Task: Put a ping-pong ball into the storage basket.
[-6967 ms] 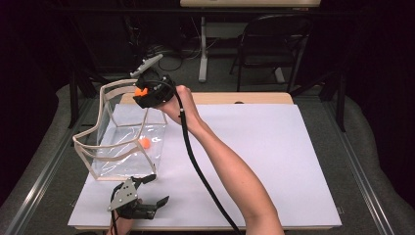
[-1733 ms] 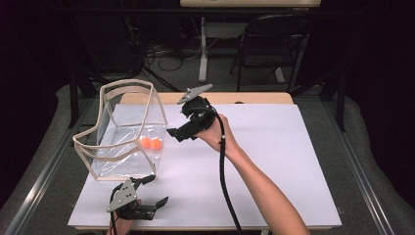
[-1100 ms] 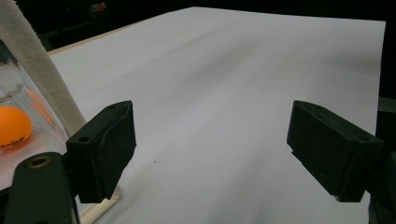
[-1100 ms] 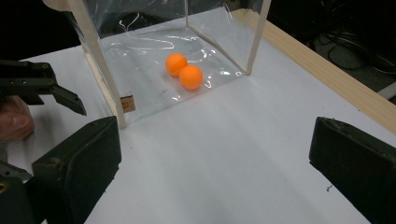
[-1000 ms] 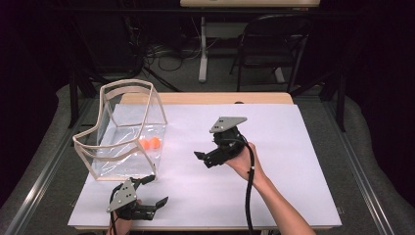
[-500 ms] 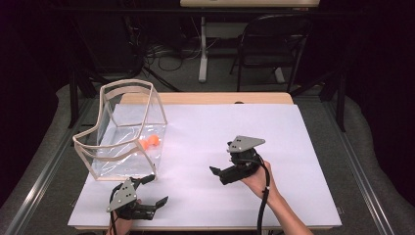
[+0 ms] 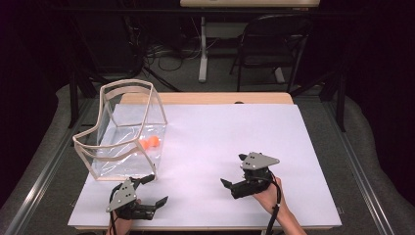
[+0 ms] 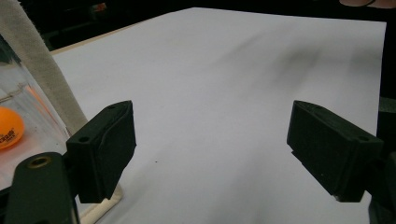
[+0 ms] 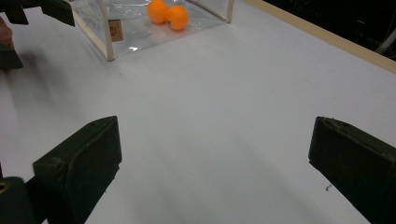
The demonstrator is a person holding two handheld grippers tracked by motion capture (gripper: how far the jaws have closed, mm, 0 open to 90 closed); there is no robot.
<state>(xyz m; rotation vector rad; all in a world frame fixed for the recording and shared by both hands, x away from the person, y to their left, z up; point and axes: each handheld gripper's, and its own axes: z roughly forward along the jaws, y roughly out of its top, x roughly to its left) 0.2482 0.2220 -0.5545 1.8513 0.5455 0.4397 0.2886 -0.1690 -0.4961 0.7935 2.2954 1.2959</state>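
Note:
A clear plastic box (image 7: 115, 147) with tan trim stands at the left of the white table (image 7: 225, 127). Two orange balls (image 7: 150, 143) lie side by side inside it. My left gripper (image 7: 157, 189) rests just in front of the box's near corner, open and holding nothing. My right gripper (image 7: 233, 170) is low over the sheet at front right, well apart from the box, open and bare. The left gripper view has one ball (image 8: 9, 128) behind the tan trim (image 8: 42, 79). The right gripper view looks across the sheet at both balls (image 9: 168, 14) in the box (image 9: 100, 37).
A wooden strip (image 7: 210, 98) edges the far side of the table. Metal rails run along both sides. A dark chair (image 7: 274, 44) and cables stand on the floor behind. Bare sheet lies between the two grippers.
My right gripper held an orange ball over the box, then came away without it and drew back to the front right. The box now holds two balls. The left gripper stayed put.

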